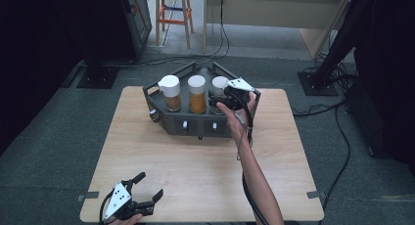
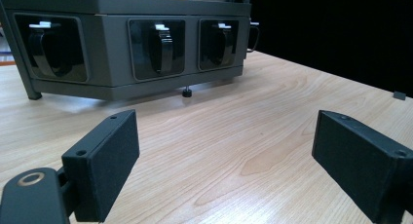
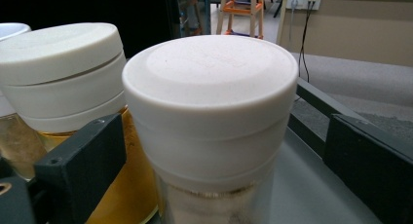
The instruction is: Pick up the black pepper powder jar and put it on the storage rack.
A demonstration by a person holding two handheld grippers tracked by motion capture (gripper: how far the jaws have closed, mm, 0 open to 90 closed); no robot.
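Observation:
A grey rack (image 1: pixel 195 127) at the table's far side holds three white-capped jars. The left jar (image 1: pixel 170 93) has brown contents, the middle jar (image 1: pixel 197 94) orange ones. My right gripper (image 1: pixel 219 101) is at the right jar (image 1: pixel 219 84), open, one jaw on each side of it. In the right gripper view this jar (image 3: pixel 209 87) stands between the jaws of the right gripper (image 3: pixel 224 156), with a clear gap to the right jaw. The orange jar (image 3: pixel 58 73) is just beside it. My left gripper (image 1: pixel 150 185) rests open and holds nothing at the near left corner, aimed at the rack (image 2: pixel 117 63).
The wooden table (image 1: pixel 195 176) has bare room between the rack and the left gripper (image 2: pixel 224 160). Dark clips sit in the rack's front windows (image 2: pixel 160 51). Beyond the table are a wooden ladder (image 1: pixel 173 14), a desk (image 1: pixel 274 10) and floor cables (image 1: pixel 337 137).

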